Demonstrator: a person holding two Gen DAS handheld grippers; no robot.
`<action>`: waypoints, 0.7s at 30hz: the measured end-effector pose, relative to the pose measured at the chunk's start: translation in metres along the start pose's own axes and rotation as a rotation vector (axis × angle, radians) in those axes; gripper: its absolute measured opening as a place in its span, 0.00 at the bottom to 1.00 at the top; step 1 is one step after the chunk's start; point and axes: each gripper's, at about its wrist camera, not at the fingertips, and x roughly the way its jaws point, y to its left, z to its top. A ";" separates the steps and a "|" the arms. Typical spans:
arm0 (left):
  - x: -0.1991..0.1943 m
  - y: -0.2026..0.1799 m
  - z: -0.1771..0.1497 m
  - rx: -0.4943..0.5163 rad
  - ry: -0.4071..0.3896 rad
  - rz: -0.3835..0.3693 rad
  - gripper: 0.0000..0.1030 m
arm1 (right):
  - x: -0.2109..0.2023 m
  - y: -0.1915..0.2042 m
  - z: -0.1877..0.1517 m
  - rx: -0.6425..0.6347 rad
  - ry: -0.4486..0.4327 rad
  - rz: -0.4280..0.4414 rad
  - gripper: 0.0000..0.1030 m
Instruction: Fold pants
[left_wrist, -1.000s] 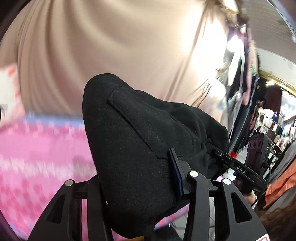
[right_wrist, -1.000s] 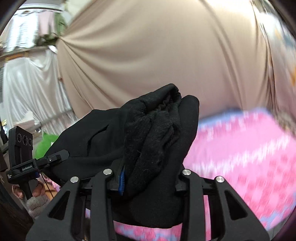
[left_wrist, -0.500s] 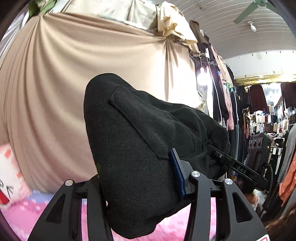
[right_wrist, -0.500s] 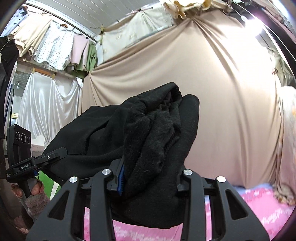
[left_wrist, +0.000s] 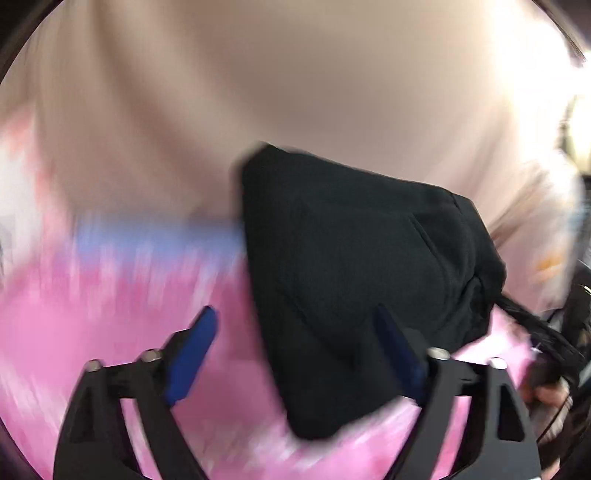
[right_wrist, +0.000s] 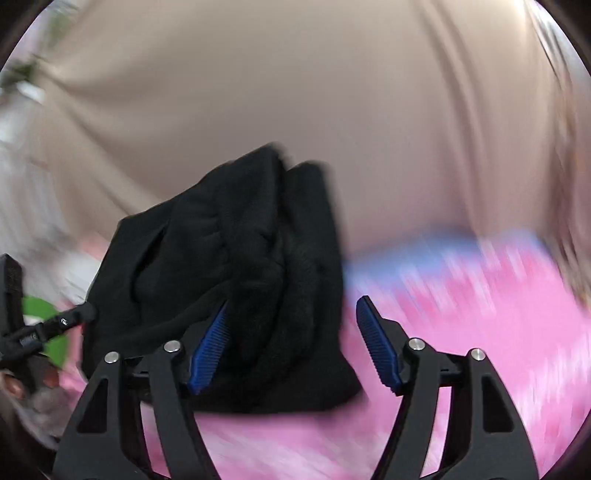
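Observation:
The black pants (left_wrist: 351, 280) are a bunched, folded bundle above the pink patterned surface (left_wrist: 92, 332). In the left wrist view my left gripper (left_wrist: 295, 328) is open; the bundle lies between its blue pads, against the right pad (left_wrist: 399, 358) and apart from the left one. In the right wrist view the pants (right_wrist: 236, 280) sit at the left, and my right gripper (right_wrist: 291, 317) is open, with its left pad (right_wrist: 210, 347) against the cloth and its right pad (right_wrist: 376, 343) free. Both views are blurred by motion.
A beige curtain (left_wrist: 295, 92) hangs behind the pink surface (right_wrist: 480, 332). The other hand-held gripper shows at the right edge of the left wrist view (left_wrist: 554, 343) and the left edge of the right wrist view (right_wrist: 33, 332). A green object (right_wrist: 44, 314) lies at far left.
Both grippers have opened and let go of the pants. Both cameras have swung downward, bringing the pink surface back into view. The bundle has dropped lower between the fingers.

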 end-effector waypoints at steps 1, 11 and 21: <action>0.020 0.012 -0.012 -0.028 0.061 0.013 0.58 | 0.008 -0.011 -0.016 0.029 0.035 0.002 0.59; 0.079 0.028 -0.039 -0.147 0.169 -0.122 0.77 | 0.045 -0.044 -0.013 0.081 0.098 0.050 0.73; 0.118 0.026 -0.025 -0.250 0.232 -0.249 0.33 | 0.127 -0.044 -0.013 0.145 0.227 0.076 0.33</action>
